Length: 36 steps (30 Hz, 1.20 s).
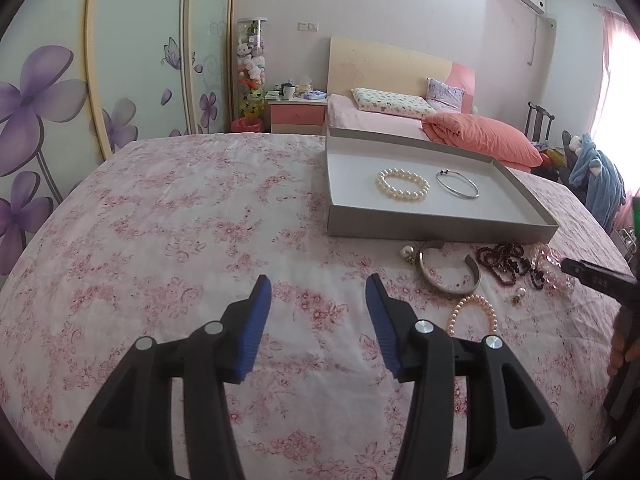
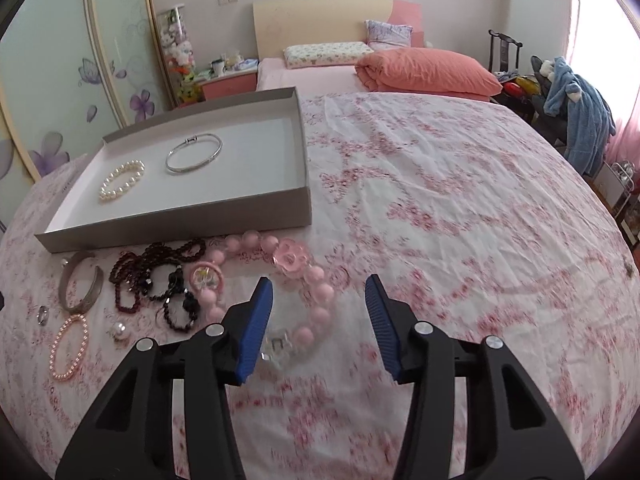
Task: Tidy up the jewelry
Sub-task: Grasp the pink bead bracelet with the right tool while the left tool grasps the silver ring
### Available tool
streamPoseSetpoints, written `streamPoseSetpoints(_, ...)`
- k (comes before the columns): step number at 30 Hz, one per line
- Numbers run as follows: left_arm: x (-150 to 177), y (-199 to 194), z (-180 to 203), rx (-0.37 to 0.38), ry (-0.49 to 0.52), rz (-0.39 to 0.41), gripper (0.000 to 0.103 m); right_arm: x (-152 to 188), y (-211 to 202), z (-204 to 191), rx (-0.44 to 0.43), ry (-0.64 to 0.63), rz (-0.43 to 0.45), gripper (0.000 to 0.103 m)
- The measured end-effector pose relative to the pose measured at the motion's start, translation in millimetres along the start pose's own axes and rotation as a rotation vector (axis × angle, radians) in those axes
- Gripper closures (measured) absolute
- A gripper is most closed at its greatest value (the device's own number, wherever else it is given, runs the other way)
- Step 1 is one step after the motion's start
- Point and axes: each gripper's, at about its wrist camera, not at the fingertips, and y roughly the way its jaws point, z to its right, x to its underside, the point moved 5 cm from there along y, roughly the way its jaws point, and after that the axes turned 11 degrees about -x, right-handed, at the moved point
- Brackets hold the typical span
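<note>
Right wrist view: right gripper spread, empty, hovering near pink bead necklace, before the tray. Left gripper likewise released, left of tray.

You see a bed beyond the floral cloth. On it lies an orange duvet; left of it stands a nightstand; right of it, a chair and blue robe.

Grey tray upper left holds white pearl bracelet and thin silver bangle, apart. Below it: silver cuff, dark bead strand, pink bead necklace, small pink pearl bracelet.
</note>
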Motion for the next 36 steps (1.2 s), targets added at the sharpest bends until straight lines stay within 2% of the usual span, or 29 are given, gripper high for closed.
streamPoseSetpoints(7, 2.3, -0.1, 2.7, 0.009, 0.014, -0.005, 0.053, -11.5, 18.0, -3.8, -0.005, -0.045, -0.033, 0.054)
streamPoseSetpoints(9, 3.1, 0.7, 3.8, 0.012, 0.018, -0.01, 0.053, -12.4, 18.6, -4.9, -0.033, -0.046, -0.033, 0.06)
streamPoseSetpoints(10, 3.7, 1.1, 4.7, 0.013, 0.022, -0.012, 0.053, -11.8, 17.4, -5.4, -0.04, -0.047, -0.032, 0.069)
streamPoseSetpoints(11, 4.4, 1.3, 5.6, 0.014, 0.026, -0.014, 0.053, -10.4, 15.5, -5.3, -0.035, -0.042, -0.031, 0.072)
streamPoseSetpoints(14, 6.1, 1.4, 8.2, 0.022, 0.038, -0.019, 0.053, -2.8, 7.7, -4.4, -0.029, -0.013, -0.031, 0.078)
streamPoseSetpoints(21, 13.4, 2.5, 24.1, 0.055, 0.104, -0.043, 0.052, 26.0, -17.2, -6.7, -0.027, 0.024, -0.022, 0.078)
streamPoseSetpoints(27, 21.5, 15.9, 43.4, 0.053, 0.163, -0.104, 0.052, 24.6, -16.2, -8.0, -0.011, 0.015, -0.019, 0.078)
streamPoseSetpoints(36, 18.5, 40.7, 63.1, 0.025, 0.172, -0.175, 0.053, 24.4, -16.0, -8.1, -0.011, 0.015, -0.019, 0.078)
